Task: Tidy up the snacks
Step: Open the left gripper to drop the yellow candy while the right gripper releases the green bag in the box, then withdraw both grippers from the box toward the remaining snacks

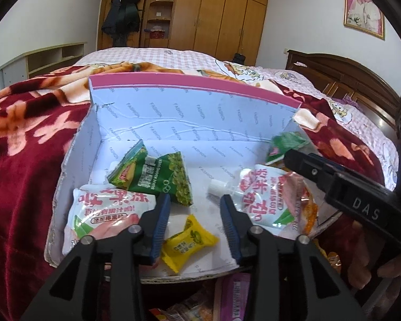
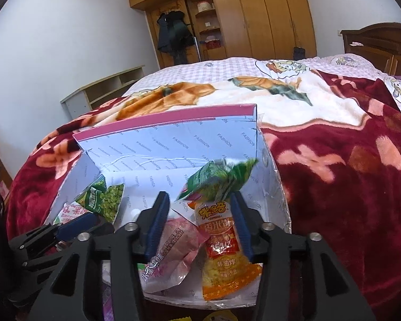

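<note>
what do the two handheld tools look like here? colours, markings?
Both tools are matte black plastic with angular, cut-out finger arms, silver round pivot screws and ribbed blue pads. Left tool; right tool. In the left wrist view, the right tool's body carries raised "DAS" lettering.

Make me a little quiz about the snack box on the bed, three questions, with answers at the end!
1. True or false: the yellow candy packet lies inside the white box.
2. What does the box rest on? A) a wooden table B) a red flowered blanket C) a tiled floor
3. Fill in: in the right wrist view, the blurry packet just beyond the right gripper is mostly ____ in colour.

Key
1. True; it sits between the fingers of the open left gripper, untouched.
2. B
3. Green; the green packet looks blurred above the orange packet, beyond the open jaws.
</note>
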{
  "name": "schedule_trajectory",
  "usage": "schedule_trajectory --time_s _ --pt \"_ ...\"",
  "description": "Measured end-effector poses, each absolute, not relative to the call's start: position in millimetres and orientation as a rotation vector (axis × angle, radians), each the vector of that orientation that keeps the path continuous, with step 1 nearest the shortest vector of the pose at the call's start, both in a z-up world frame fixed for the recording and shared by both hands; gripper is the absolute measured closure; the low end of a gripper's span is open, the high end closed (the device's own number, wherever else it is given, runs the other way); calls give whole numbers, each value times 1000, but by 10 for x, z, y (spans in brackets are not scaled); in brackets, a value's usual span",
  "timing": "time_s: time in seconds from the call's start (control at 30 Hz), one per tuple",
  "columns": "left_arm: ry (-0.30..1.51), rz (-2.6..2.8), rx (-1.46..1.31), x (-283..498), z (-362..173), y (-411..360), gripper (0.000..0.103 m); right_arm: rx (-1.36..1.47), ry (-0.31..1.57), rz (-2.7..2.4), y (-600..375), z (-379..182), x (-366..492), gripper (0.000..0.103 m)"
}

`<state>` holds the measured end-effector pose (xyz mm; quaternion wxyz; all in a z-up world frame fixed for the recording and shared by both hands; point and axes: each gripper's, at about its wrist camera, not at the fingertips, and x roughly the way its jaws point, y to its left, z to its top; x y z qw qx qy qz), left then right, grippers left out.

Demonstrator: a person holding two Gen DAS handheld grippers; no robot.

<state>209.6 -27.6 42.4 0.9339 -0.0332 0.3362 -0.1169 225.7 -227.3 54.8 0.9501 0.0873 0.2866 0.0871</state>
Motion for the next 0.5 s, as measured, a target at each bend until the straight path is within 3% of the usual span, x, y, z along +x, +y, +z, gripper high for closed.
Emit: schedule_trajectory --time_s 0.3,0.5 --pt "685 -264 -44 2016 470 -401 27 164 553 171 -2255 632 2136 31" --pt "644 -230 5 1915 541 -461 17 189 554 154 -2308 660 2064 28"
